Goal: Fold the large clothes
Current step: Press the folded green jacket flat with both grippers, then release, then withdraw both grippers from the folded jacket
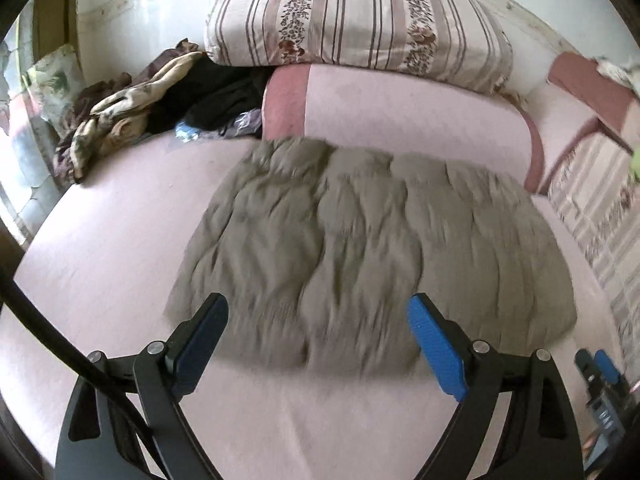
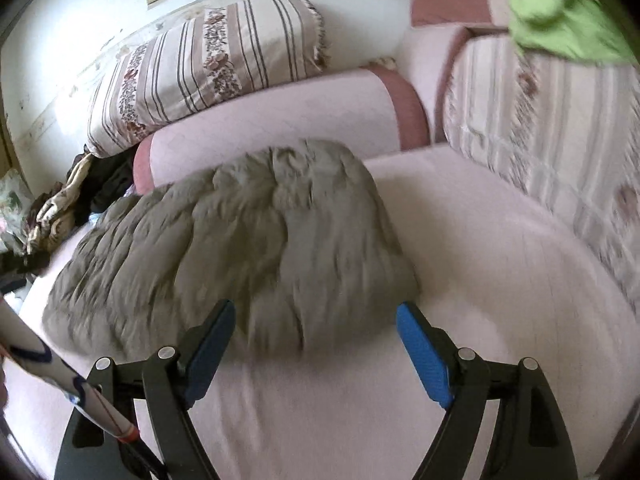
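A grey-olive wrinkled garment (image 1: 360, 248) lies folded in a broad flat shape on the pink bed sheet (image 1: 100, 280). It also shows in the right wrist view (image 2: 248, 240). My left gripper (image 1: 316, 320) is open and empty, just above the garment's near edge. My right gripper (image 2: 316, 328) is open and empty, over the garment's near right corner. The right gripper's blue pads (image 1: 604, 366) show at the far right of the left wrist view.
A pink bolster (image 1: 400, 120) lies behind the garment, with a striped floral pillow (image 1: 352, 16) on top. A heap of other clothes (image 1: 132, 116) sits at the back left. A striped cushion (image 2: 540, 140) and a green cloth (image 2: 560, 12) are at the right.
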`<state>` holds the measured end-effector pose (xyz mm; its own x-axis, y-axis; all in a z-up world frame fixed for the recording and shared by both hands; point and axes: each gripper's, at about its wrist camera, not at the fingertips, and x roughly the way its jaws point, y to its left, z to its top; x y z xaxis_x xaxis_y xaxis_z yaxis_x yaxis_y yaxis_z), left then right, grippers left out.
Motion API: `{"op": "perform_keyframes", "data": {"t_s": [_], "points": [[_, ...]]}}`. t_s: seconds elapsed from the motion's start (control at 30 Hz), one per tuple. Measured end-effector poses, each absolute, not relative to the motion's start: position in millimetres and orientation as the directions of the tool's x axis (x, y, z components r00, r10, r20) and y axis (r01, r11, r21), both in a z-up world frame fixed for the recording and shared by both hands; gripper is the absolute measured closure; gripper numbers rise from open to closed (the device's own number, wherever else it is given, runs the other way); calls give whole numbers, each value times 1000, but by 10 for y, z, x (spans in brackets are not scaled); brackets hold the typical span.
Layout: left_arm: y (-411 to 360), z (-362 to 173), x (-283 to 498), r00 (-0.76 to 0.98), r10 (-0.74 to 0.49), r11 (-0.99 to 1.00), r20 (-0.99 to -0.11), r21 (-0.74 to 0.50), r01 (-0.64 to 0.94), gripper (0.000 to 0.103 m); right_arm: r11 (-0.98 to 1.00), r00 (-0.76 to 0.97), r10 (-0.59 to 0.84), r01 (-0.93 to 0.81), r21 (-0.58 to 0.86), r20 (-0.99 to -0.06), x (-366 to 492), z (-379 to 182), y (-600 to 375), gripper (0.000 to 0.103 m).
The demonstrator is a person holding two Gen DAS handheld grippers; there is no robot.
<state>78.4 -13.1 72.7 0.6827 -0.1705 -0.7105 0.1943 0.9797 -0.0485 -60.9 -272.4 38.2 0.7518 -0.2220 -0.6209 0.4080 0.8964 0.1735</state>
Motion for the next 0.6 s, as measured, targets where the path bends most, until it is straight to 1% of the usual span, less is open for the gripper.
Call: {"op": "perform_keyframes", "data": {"t_s": [0.1,0.27,0.4,0.5,0.6], "points": [[-25,632,431,677,-152,982,-720,-32,187,12,885,749,-232,427,184,-620,-1004,351,-2607,16],[100,568,-58,659,-169,980,-733,-54,191,12,860,746,-241,461,220,-621,-1524,390,-2521,16],[141,509,-247,666,-137,986,-733,-39,160,12,843,741,-306,502,191,-597,-1881,417,-2461,16],[161,523,-371,667,-148,985,-730,-53,161,12,832,735,-296,512,214,-610,-2055,441,-2477,16],[186,580,-509,694,-140,986,-706,-37,162,12,838,742,-326,513,185,-585,-2107,660,-2491,16]]}}
